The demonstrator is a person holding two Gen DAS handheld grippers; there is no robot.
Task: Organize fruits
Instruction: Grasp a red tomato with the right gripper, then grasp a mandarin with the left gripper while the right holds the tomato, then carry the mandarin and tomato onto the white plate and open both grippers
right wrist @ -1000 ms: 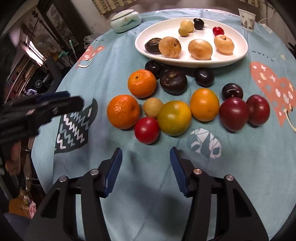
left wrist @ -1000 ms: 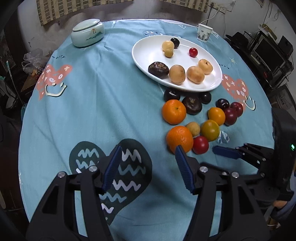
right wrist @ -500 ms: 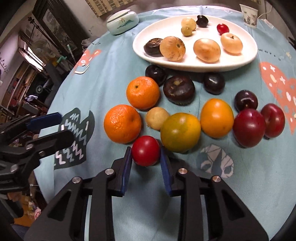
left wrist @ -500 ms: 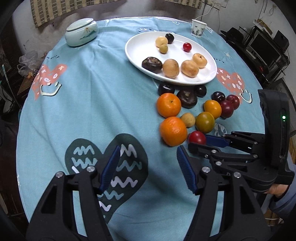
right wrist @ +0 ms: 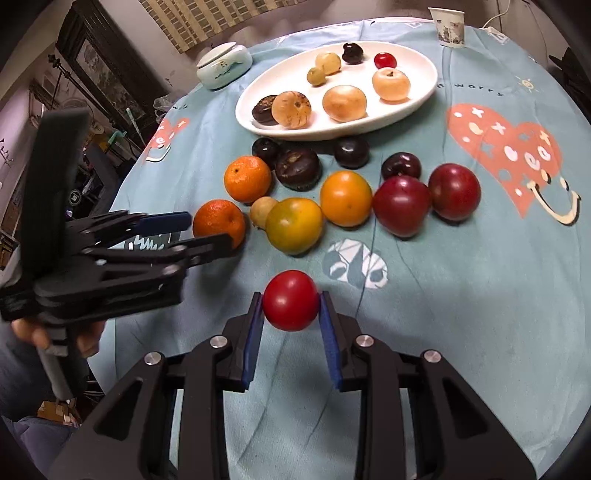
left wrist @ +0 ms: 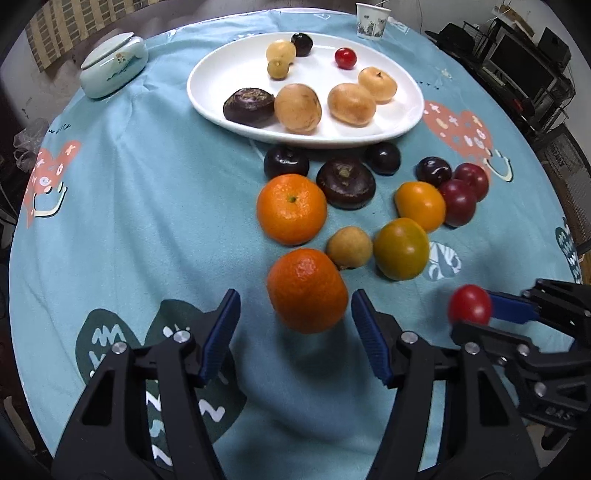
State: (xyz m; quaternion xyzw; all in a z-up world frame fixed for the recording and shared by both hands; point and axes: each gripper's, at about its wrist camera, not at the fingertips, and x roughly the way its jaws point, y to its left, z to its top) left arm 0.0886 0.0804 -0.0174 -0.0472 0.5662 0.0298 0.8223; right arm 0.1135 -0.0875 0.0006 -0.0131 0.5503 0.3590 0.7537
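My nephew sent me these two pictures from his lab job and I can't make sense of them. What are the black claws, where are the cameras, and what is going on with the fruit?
There is no robot. A person holds a two-fingered tool in each hand, with a wide-angle camera on each looking along its fingers.

In the left tool's view, the left hand-held gripper is open around an orange that lies on the tablecloth.

In the right tool's view, the right hand-held gripper is shut on a red tomato.

Further back, a white plate already holds several fruits, and more oranges, plums and dark fruits lie loose in front of it. A lidded dish and a paper cup stand at the far edge.
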